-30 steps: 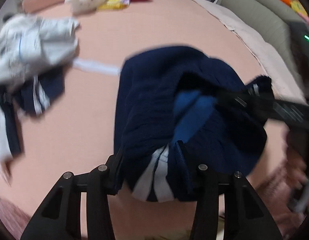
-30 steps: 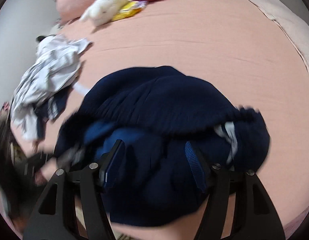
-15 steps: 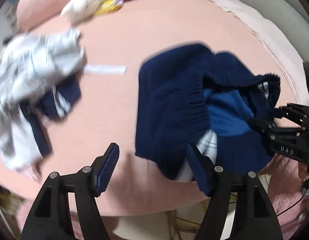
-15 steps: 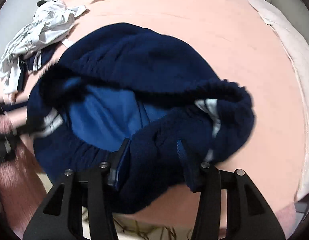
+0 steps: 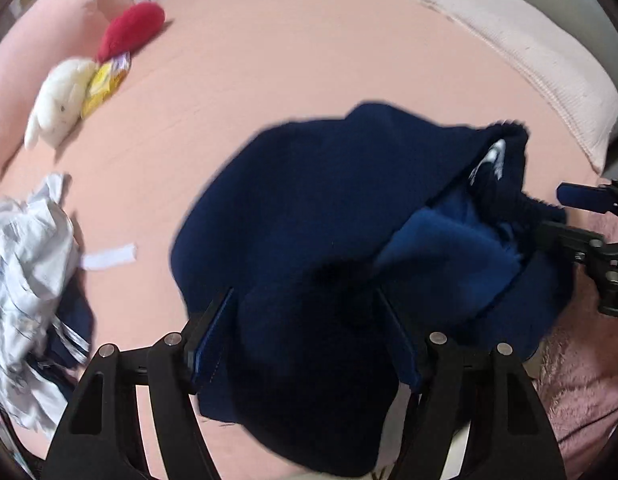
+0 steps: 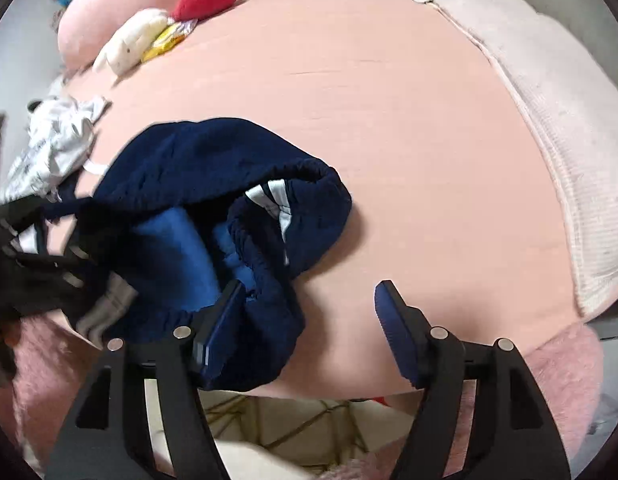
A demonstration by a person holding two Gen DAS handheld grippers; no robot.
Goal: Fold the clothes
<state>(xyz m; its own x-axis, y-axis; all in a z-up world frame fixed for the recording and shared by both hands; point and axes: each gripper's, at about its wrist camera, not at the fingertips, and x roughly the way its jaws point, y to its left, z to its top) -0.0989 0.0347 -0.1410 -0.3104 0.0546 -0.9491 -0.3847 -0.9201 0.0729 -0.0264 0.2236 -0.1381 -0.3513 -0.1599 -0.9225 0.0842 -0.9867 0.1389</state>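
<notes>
A navy fleece garment (image 5: 309,220) with a blue lining and white stripes lies bunched on the pink bed sheet (image 5: 289,60). In the left wrist view my left gripper (image 5: 305,328) is wide open, with the garment's near edge lying between its jaws. My right gripper (image 6: 309,316) is open; its left finger (image 6: 217,328) touches the garment's waistband (image 6: 245,240), its right finger is over bare sheet. The right gripper also shows at the right edge of the left wrist view (image 5: 581,220), next to the waistband.
A pile of white and navy clothes (image 5: 25,280) lies at the left. A white plush (image 5: 57,104), a yellow packet (image 5: 105,84), a red plush (image 5: 129,28) and a pink pillow (image 6: 121,4) sit at the far end. A cream blanket (image 6: 549,100) lies along the right.
Both grippers have let go of the garment and opened wide. The garment has dropped onto the sheet; the left gripper has moved back over its near edge.
</notes>
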